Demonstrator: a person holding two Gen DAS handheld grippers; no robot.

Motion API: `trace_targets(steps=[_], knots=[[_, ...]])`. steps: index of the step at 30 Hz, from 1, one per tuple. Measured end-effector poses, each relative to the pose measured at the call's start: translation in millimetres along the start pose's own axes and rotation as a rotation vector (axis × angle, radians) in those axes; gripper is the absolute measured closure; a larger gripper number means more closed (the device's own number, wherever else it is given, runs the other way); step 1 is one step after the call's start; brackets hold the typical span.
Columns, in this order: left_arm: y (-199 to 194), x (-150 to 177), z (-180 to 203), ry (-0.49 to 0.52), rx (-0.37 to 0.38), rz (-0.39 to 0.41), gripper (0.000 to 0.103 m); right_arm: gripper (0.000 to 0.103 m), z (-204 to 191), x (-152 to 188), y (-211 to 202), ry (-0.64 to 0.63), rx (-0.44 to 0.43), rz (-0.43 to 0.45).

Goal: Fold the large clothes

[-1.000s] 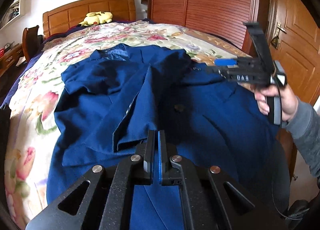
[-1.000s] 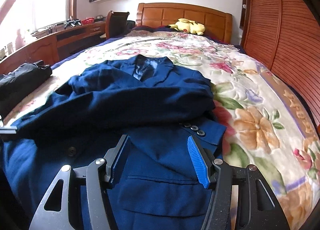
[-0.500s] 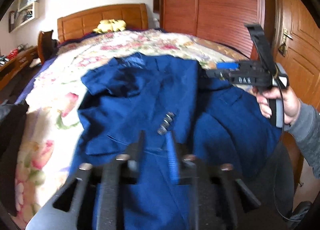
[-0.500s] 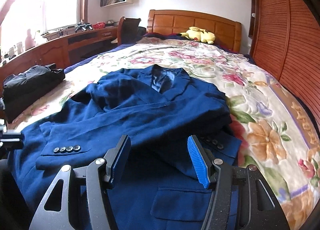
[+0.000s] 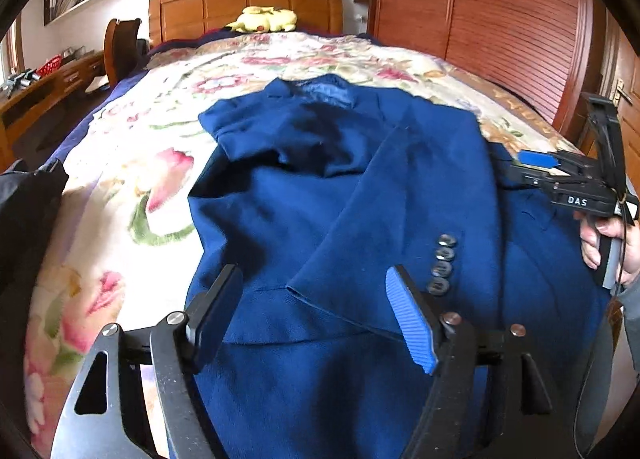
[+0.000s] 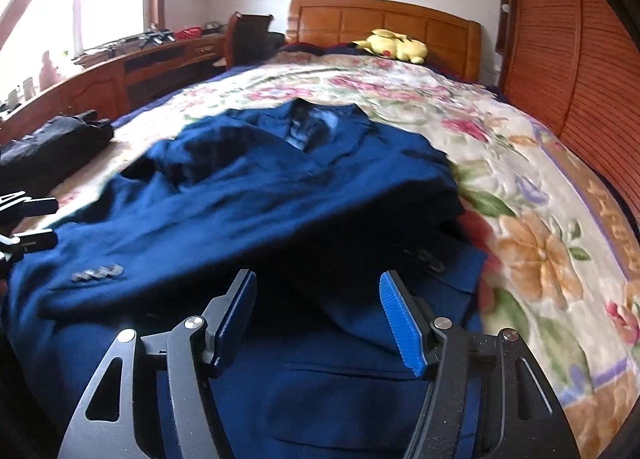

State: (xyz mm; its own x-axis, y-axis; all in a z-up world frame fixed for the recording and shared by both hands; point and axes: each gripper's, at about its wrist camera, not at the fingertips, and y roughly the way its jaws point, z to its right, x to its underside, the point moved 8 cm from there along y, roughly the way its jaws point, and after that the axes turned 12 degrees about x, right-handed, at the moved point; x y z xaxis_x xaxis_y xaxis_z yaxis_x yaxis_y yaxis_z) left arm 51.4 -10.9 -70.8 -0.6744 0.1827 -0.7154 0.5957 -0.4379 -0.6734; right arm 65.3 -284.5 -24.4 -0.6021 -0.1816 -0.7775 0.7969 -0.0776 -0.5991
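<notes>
The blue jacket point(image 5: 320, 187) lies spread on the bed's floral bedspread point(image 5: 132, 163), collar toward the headboard point(image 5: 244, 5), 1 sleeve point(image 5: 384, 219) folded across its front, 4 cuff buttons point(image 5: 442, 263) showing. My left claw point(image 5: 320, 311) is opening wide above that cuff, nothing pinched. My right claw point(image 6: 320, 315) is also spreading, gripping nothing, over the lower front.

Daylight floods from the window point(image 6: 52, 19) — glare there; both fisheye views slightly blurred, corners black.
</notes>
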Motion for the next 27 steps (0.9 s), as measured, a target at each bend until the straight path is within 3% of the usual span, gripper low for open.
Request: trace_targets(steps=[7, 12, 15, 23, 27], knots=[[15.4, 5.1, -2.5, 0.014, -0.018, -0.021, 0.028, 0.037, 6.2, 12.8, 19.9, 0.062, 0.003, -0.037], [24.1, 12.0, -3.8, 0.001, -0.004, -0.046, 0.04, 0.037, 1.9, 14.0, 21.8, 0.053, 0.02, -0.025], [24.5, 12.4, -3.6, 0.001, -0.001, -0.047, 0.05, 0.037, 1.7, 14.6, 23.3, 0.056, 0.016, -0.025], [23.4, 10.1, 5.7, 0.019, 0.045, -0.06, 0.097, 0.037, 6.1, 20.8, 21.0, 0.068, 0.013, -0.018], [3.8, -8.9, 5.5, 0.029, 0.033, 0.009, 0.099, 0.037, 6.0, 21.1, 21.0, 0.067, 0.013, -0.019]])
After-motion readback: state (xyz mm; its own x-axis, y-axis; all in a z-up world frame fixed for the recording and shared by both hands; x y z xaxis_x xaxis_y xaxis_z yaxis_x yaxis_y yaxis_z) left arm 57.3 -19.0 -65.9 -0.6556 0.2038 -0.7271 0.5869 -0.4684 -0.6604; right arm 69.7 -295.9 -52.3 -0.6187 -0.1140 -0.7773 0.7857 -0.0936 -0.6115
